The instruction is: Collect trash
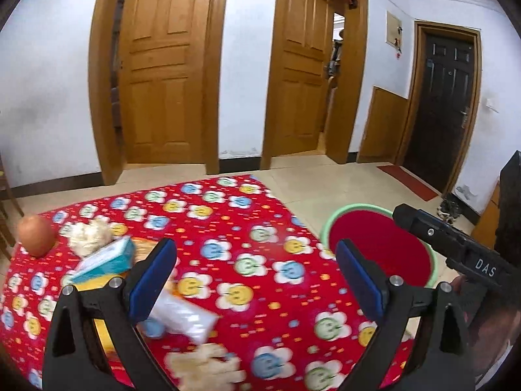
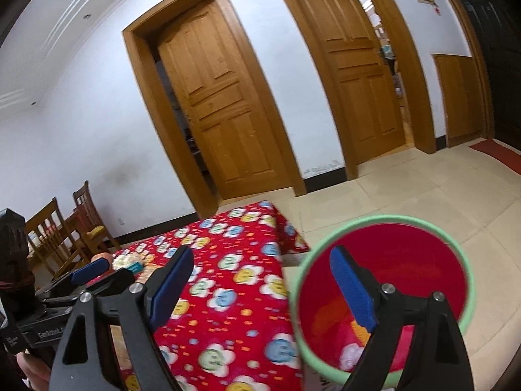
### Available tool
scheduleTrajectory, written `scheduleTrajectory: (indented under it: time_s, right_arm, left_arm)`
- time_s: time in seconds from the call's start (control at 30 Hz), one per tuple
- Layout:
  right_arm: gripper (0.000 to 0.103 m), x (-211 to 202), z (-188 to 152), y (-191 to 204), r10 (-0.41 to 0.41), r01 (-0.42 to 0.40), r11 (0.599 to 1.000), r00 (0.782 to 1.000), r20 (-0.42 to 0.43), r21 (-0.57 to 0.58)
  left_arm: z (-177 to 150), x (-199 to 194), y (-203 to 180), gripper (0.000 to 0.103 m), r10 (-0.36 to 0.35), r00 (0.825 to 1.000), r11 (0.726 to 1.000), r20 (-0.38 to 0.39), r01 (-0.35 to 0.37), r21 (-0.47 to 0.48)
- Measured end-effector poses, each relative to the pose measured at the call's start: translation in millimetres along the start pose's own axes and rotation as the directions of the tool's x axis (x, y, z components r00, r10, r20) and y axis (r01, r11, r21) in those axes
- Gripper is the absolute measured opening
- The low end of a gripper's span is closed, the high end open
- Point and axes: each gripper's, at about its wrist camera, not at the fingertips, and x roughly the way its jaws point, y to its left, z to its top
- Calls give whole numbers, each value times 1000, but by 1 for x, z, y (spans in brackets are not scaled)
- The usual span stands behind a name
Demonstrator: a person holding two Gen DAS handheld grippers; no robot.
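Between pickups — both tongs released and empty, right gripper (image 2: pixel 260 290) beside the red bin (image 2: pixel 384 286), left gripper (image 1: pixel 257 280) over the table (image 1: pixel 260 228). Trash left: crumpled paper (image 1: pixel 89 236), tissue box (image 1: pixel 107 259), plastic wrapper (image 1: pixel 185 317) — near left. Next: reach, clench on 1 piece, carry right to bin.

White walls (image 1: pixel 49 81), wooden doors (image 1: pixel 159 75), cream tiled floor (image 1: pixel 342 182), wooden chairs (image 2: pixel 55 228)

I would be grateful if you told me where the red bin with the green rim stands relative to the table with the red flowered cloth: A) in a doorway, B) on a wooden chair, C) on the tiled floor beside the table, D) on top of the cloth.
C: the red bin stands on the pale tiled floor just off the edge of the table, below the cloth's level.
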Motion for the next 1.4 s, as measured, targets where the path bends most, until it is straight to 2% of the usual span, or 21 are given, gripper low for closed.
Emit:
scheduleTrajectory:
  time_s: [0.1, 0.17, 0.27, 0.33, 0.47, 0.5, 0.6, 0.7, 0.77, 0.8, 0.87, 0.93, 0.97, 1.03, 1.07, 1.2, 1.33, 1.37, 1.4]
  right_arm:
    - [89, 9, -3, 21, 30, -30, 999, 1000, -7, -21]
    - [89, 15, -7, 32, 44, -44, 998, 999, -15, -36]
    - [89, 26, -13, 51, 63, -66, 995, 997, -47, -70]
    - [89, 32, -17, 64, 75, -81, 993, 995, -65, -89]
    - [89, 45, -31, 88, 101, -114, 986, 989, -111, -122]
    - [89, 48, -34, 94, 97, -113, 984, 988, -121, -140]
    - [89, 56, -40, 104, 82, -107, 978, 987, -141, -177]
    - [89, 61, -43, 111, 88, -117, 977, 983, -160, -180]
    - [89, 62, -44, 114, 88, -119, 975, 983, -162, -190]
    - [89, 63, -44, 115, 85, -116, 974, 983, -163, -193]
    - [89, 63, -45, 115, 84, -116, 975, 982, -167, -191]
    - [89, 64, -46, 114, 84, -116, 977, 981, -176, -181]
    - [89, 64, -46, 113, 84, -116, 977, 980, -179, -177]
    - [89, 64, -48, 112, 88, -120, 980, 978, -191, -161]
    - [89, 64, -48, 111, 91, -123, 980, 977, -195, -154]
    - [89, 61, -52, 112, 98, -129, 981, 974, -206, -144]
    - [89, 59, -59, 115, 87, -123, 979, 972, -219, -160]
    - [89, 59, -59, 116, 85, -123, 979, 971, -222, -161]
    - [89, 59, -60, 117, 86, -124, 979, 971, -223, -160]
  left_arm:
    - [-3, -6, 15, 97, 79, 997, 997, -12, -79, 27]
    - [-11, -8, 26, 97, 135, 990, 989, -35, -133, 56]
    - [-22, -13, 47, 97, 214, 976, 974, -30, -210, 86]
    - [-27, -17, 64, 97, 260, 965, 964, -23, -258, 71]
    - [-36, -14, 94, 97, 285, 957, 958, -55, -286, -5]
    - [-38, -15, 100, 97, 284, 957, 958, -61, -286, -24]
    - [-46, -13, 114, 94, 221, 973, 970, -71, -227, -89]
    - [-51, -5, 124, 78, 146, 986, 976, -83, -157, -152]
    - [-50, 0, 125, 58, 115, 989, 977, -96, -130, -170]
    - [-50, 0, 126, 57, 106, 990, 976, -93, -121, -178]
    - [-50, -5, 127, 46, 111, 992, 973, -67, -122, -198]
    - [-50, -11, 130, 44, 110, 993, 968, -40, -116, -223]
    - [-50, -14, 132, 32, 105, 994, 966, -26, -108, -234]
    - [-49, -21, 135, 27, 102, 995, 963, 5, -97, -251]
    - [-49, -26, 136, 18, 100, 995, 963, 30, -89, -256]
    - [-47, -40, 136, 15, 87, 991, 964, 98, -59, -261]
    - [-47, -49, 138, 10, 70, 989, 963, 131, -33, -268]
    - [-47, -51, 138, 0, 69, 987, 963, 142, -29, -269]
    - [-47, -53, 138, 0, 66, 987, 963, 148, -24, -269]
